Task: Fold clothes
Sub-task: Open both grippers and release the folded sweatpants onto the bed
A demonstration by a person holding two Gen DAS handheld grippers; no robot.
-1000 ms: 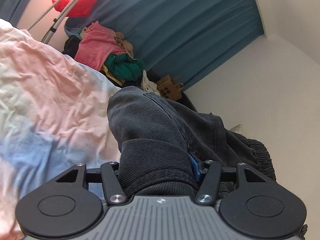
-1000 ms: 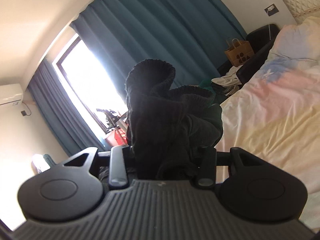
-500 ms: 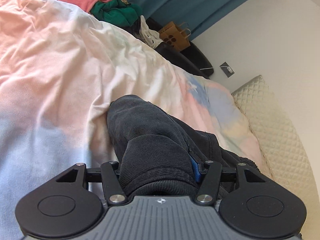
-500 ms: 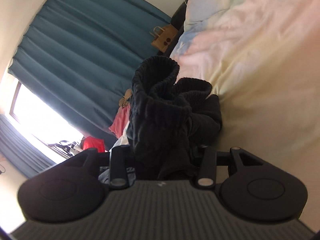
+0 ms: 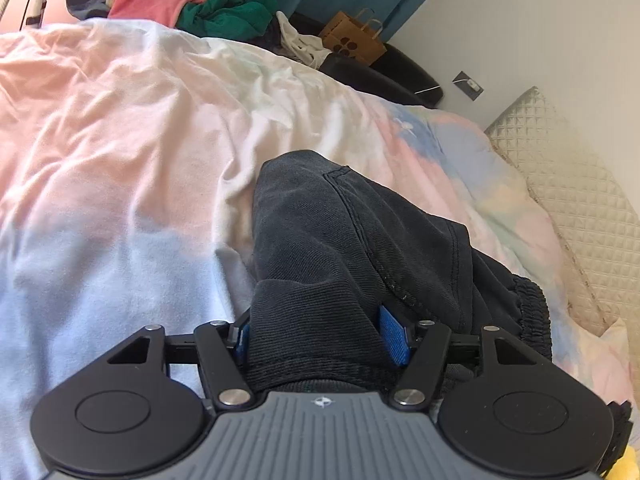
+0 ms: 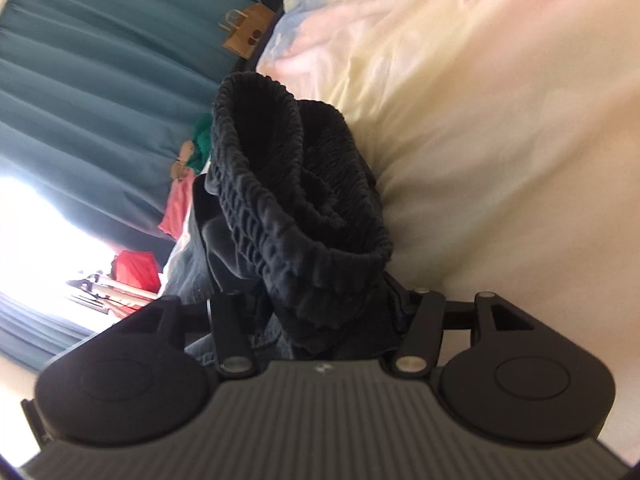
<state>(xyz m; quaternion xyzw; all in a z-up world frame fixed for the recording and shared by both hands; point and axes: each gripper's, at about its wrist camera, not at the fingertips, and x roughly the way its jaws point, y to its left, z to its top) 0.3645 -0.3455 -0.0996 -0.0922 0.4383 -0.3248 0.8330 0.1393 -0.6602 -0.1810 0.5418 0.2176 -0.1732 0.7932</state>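
Both claws, left gripper [image 5: 322,334] and right gripper [image 6: 324,316], have just been opening around our dark trousers [image 5: 340,240] on the bedsheet [image 5: 120,140] (bundled, folds unfinished); whether either grip has let go, we cannot tell.

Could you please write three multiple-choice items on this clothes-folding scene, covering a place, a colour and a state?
1. Where does the brown paper bag stand?
A. beyond the bed's far edge, by the curtain
B. on the quilted headboard
C. inside the left claw

2. What colour is the garment in both claws?
A. red
B. dark grey-black
C. green

3. How does that garment lie?
A. spread flat
B. on a hanger
C. bunched, elastic waistband rolled

Key: 1 A, it shows past the bedsheet; 2 B, faded dark cloth; 3 C, folds bulge in the left claw and right claw.
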